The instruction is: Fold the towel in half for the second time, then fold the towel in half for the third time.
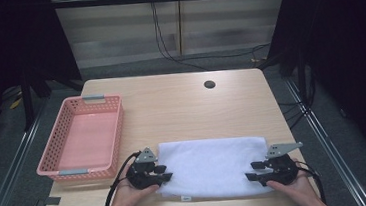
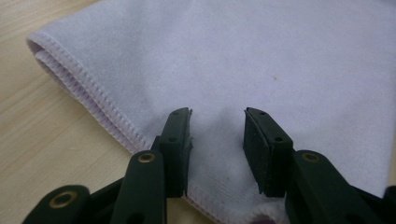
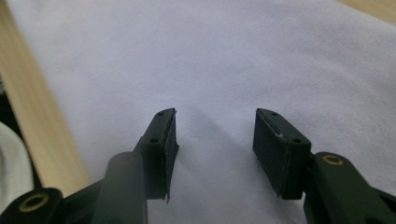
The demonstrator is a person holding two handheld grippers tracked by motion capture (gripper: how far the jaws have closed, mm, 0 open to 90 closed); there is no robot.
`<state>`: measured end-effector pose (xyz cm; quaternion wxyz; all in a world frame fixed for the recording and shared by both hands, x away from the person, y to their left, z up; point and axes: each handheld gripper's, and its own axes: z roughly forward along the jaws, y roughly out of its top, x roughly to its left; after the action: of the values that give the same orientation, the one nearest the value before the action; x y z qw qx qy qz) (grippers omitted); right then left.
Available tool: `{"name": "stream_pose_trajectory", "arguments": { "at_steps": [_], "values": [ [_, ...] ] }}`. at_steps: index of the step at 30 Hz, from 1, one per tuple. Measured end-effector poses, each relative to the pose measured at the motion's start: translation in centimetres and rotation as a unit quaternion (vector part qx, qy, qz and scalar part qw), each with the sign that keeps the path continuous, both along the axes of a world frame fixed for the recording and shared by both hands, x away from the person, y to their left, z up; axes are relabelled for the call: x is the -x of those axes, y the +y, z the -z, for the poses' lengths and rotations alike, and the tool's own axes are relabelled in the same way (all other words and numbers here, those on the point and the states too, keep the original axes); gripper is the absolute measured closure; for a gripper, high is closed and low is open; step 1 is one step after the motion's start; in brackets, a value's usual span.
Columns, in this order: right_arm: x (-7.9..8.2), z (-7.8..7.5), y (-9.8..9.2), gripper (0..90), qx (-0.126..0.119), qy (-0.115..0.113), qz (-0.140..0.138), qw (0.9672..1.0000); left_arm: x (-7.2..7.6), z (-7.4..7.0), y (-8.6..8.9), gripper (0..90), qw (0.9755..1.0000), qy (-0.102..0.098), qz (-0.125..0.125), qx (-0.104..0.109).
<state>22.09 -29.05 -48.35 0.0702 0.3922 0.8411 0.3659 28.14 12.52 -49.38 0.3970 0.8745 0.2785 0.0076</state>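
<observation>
A white folded towel lies flat near the table's front edge. My left gripper sits at the towel's left end, held in a hand, jaws open and pointing right over the cloth. In the left gripper view the stitched, layered edge of the towel runs under the open left gripper, and nothing is pinched. My right gripper is at the towel's right end, pointing left. In the right gripper view the right gripper stands open just above the smooth towel, with no cloth between the pads.
A pink plastic basket stands at the table's left side, nothing in it. The light wooden table has a cable hole near its far edge. Dark floor and cables lie beyond the table.
</observation>
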Motion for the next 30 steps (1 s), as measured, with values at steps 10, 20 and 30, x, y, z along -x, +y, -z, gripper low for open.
{"name": "stream_pose_trajectory", "arguments": {
  "at_steps": [10, 20, 30],
  "values": [
    [-0.2, 0.7, 0.5, 55.7, 0.05, -0.024, -0.018, 0.9983, -0.1, 0.2, -1.0, 62.8, 0.9999, -0.013, 0.004, -0.008],
    [-0.1, 0.6, -2.7, 52.2, 0.036, -0.012, 0.027, 0.9989, -0.5, 0.0, -3.6, 59.6, 0.9999, -0.007, 0.013, -0.002],
    [3.4, -1.5, 3.1, 41.6, 0.0, -0.04, -0.029, 0.9988, -2.0, -3.2, -2.8, 42.2, 0.9992, -0.013, -0.004, 0.038]
  ]
}}
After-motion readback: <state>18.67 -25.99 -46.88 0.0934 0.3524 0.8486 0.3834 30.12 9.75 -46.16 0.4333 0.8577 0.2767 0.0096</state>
